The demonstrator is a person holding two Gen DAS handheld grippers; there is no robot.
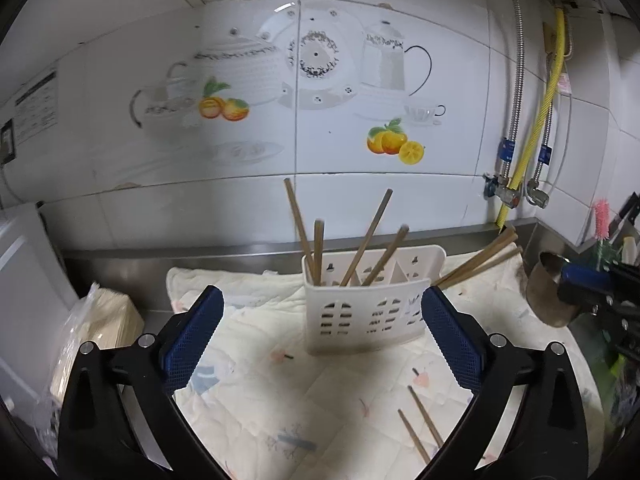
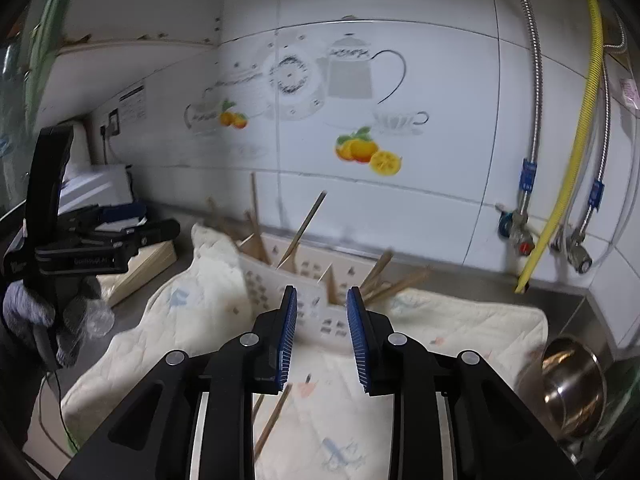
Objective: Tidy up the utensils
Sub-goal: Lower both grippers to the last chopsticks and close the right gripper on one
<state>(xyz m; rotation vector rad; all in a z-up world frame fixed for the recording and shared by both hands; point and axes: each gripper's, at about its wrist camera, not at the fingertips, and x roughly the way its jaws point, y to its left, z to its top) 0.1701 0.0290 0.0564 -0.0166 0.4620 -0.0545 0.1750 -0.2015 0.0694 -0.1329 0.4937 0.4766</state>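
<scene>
Chopsticks (image 1: 362, 240) stand tilted in a white slotted plastic holder (image 1: 366, 312) that sits on a pale quilted cloth (image 1: 280, 400) spread over the steel tabletop (image 1: 132, 272), close to the tiled wall (image 1: 340, 152). Four sticks lean out of the holder's left and middle compartments. Three more (image 1: 476, 258) stick out at a low angle to the holder's right; whether they rest in its right compartment or behind it I cannot tell. Two loose chopsticks (image 1: 420, 424) lie flat on the cloth in front of the holder, near the right finger of the left tongs (image 1: 322, 320).

The left tongs stand wide apart with nothing between the blue pads, the holder showing through the gap beyond them. The right tongs (image 2: 322, 334) are parted by a narrow gap and grip nothing; they point at the holder's near wall, with one loose chopstick (image 2: 274, 420) lying on the cloth just below their left finger.

In the right wrist view a gloved hand (image 2: 36, 312) holds the left tool at the left edge. A steel pot (image 2: 572, 384) lies on its side off the cloth's right end. A wrapped bundle of pale sticks (image 1: 100, 320) lies left of the cloth. Flexible metal hoses and a yellow hose (image 1: 548, 92) run down the wall at the right.
</scene>
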